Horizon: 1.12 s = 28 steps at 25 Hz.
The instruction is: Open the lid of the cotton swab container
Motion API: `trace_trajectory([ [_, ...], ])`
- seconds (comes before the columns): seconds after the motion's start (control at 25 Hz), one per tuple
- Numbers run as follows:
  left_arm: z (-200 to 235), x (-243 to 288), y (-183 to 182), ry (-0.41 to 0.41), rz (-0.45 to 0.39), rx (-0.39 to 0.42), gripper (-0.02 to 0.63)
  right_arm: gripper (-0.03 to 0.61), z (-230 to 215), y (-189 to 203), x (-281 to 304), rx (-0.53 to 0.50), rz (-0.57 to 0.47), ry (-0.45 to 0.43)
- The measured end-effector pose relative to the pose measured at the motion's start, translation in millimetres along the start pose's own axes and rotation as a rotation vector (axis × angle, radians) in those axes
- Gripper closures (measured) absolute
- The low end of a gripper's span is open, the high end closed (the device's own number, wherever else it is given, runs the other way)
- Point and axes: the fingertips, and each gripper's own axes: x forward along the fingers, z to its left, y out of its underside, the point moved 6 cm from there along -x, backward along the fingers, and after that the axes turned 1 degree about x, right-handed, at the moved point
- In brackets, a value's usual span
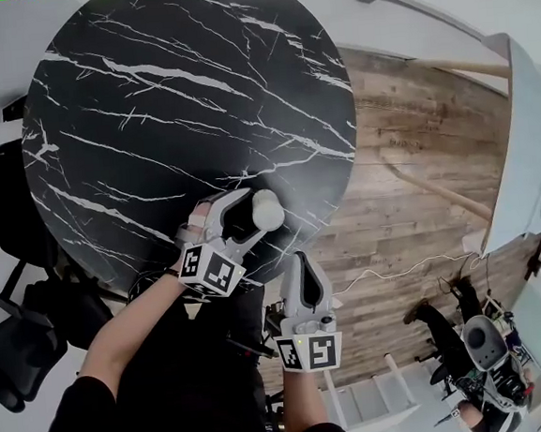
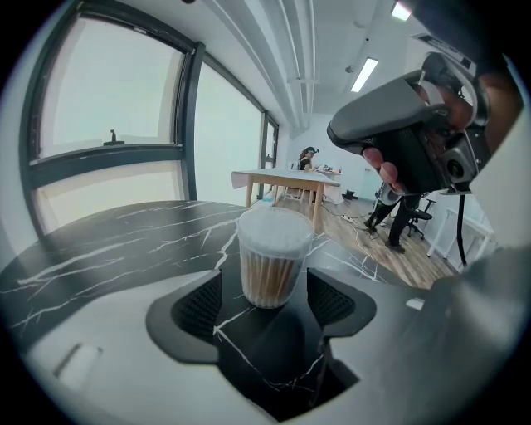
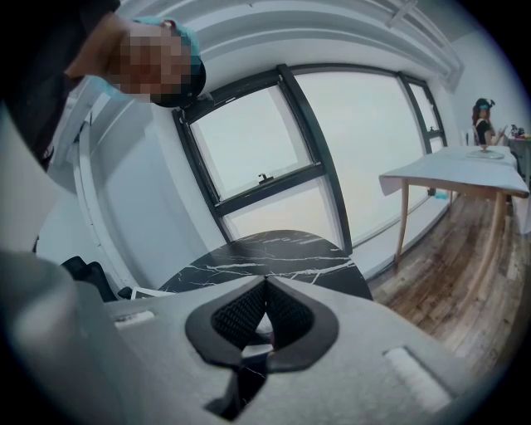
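I have my left gripper [image 2: 270, 305] spread wide, pads clear of the lidded container [image 1: 267, 211] of cotton swabs [image 2: 267, 282] near the table [image 1: 147, 99] edge; right gripper [image 3: 265, 311] closed, empty

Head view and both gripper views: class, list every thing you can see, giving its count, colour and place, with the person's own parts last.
cotton swab container: one, clear, lid on, standing near the round table's edge.
round table: one, black marble with white veins, middle of the head view.
floor: one, brown wooden planks, right of the round table.
long table: one, white top on wooden legs, by the windows.
windows: several, dark frames, along the wall.
chair: at least one, black, left of the round table.
other people: two, dark clothes, far across the floor.
left tool: one, grey, jaws open either side of the container.
right tool: one, grey, jaws shut, empty.
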Motion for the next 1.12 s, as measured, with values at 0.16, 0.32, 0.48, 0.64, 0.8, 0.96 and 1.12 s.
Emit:
trace_trajectory([
  [0.16,0,3,0,-0.004,0.013,0.008,0.285,0.578,-3,-2,3,0.004,0.006,0.002],
  [0.32,-1,6,0,-0.013,0.045,0.037,0.287,0.578,-4,-1,6,0.007,0.013,0.0],
  [0.48,-2,13,3,-0.024,0.119,0.043,0.291,0.578,-4,2,6,0.014,0.02,-0.001],
  [0.64,-1,16,3,-0.008,0.162,0.014,0.281,0.578,-6,2,6,0.015,0.023,-0.003],
  [0.8,0,16,1,0.01,0.155,0.018,0.301,0.578,-9,0,5,0.018,0.019,0.004],
  [0.96,1,16,1,0.017,0.157,0.012,0.302,0.578,-11,2,3,0.02,0.024,0.009],
  [1.12,0,16,-1,0.033,0.15,-0.002,0.298,0.578,-12,5,2,0.023,0.032,0.012],
])
